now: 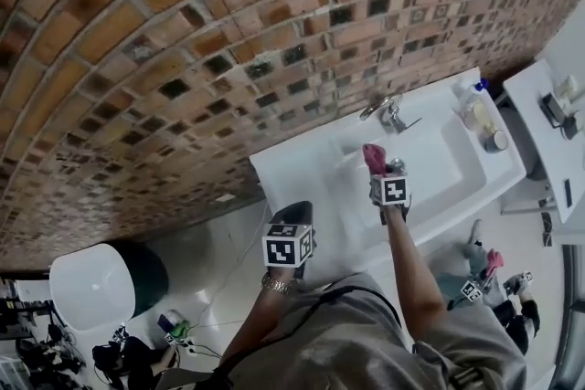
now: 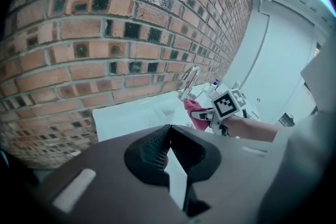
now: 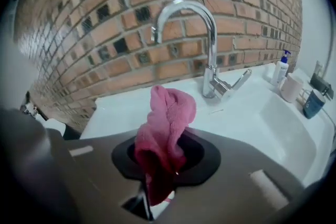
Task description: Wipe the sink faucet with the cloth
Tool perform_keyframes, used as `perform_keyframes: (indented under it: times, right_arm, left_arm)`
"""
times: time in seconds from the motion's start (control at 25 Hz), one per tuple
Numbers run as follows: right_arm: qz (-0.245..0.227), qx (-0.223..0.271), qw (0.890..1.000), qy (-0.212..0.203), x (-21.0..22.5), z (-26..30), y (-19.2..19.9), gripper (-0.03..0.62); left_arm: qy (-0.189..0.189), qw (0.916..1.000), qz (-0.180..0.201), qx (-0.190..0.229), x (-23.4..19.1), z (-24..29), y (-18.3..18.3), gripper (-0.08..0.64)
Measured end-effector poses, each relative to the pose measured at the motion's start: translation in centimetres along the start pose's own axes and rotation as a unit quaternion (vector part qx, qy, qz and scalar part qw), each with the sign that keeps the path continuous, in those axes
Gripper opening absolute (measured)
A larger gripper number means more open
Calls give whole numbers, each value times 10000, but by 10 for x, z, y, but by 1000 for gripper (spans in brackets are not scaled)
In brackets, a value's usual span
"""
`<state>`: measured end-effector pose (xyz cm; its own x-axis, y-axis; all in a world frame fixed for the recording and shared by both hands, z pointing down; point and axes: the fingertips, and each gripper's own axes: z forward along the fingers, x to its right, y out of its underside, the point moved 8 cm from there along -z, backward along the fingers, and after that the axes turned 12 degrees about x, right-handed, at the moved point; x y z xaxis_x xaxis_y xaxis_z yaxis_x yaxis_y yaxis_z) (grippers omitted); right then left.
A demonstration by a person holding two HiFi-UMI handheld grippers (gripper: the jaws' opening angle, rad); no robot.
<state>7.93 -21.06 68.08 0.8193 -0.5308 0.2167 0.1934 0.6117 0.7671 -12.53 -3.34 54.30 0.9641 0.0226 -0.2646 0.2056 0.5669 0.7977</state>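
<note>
1. Gripping the pink cloth (image 3: 167,113), the right tool (image 3: 160,168) has its jaws clamped on the lower end, so the cloth stands bunched and upright out of them.
2. The cloth hangs over the basin of the white sink (image 1: 302,162), in front of the chrome faucet (image 3: 209,44) and apart from it.
3. The faucet stands at the sink's back edge against the brick wall (image 3: 105,18), with its spout arched and its lever angled to the right.
4. The left tool (image 2: 169,138) has its jaws pressed together with nothing between them. It hovers just outside the sink's front edge, near the left corner and well apart from the faucet.
5. A pump bottle (image 3: 282,68) and two cups (image 3: 290,87) stand at the sink's back right corner.
</note>
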Motion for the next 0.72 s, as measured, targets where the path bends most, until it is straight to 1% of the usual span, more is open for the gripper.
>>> perform_keyframes:
  times: [0.08,0.2,0.28,0.36,0.44,0.6,0.64,0.72]
  right_arm:
    - [27,400,9989,-227,-37,-27,-5,78]
    - [160,1048,9930,-515,-97,-72,-8,78]
    - [216,1259,9897,-645,-135,-98,-1,78]
    - [83,1278,9888,-760,-175,-121,9,78]
    - [-149,1179,9898,-782,-213,-146,24,78]
    - [-478,991,9913,-721,-276,-193,60,78]
    - [-502,942,9916,-731,-288,-203,71,78]
    - [-406,867,9922,-797,-308,-222,91,78]
  left_arm:
    - [42,9999,48,105,0,-12,1,20]
    - [174,9990,172,369,1,-37,-2,20]
    - [238,9984,219,469,-1,-58,5,21]
    - [244,9980,285,502,-7,-83,18,25]
    - [199,9981,322,483,-15,-106,39,25]
    - [243,9990,148,348,-27,-147,86,26]
    - [287,9990,95,319,-27,-157,96,25]
    - [413,9987,45,283,-23,-175,112,26]
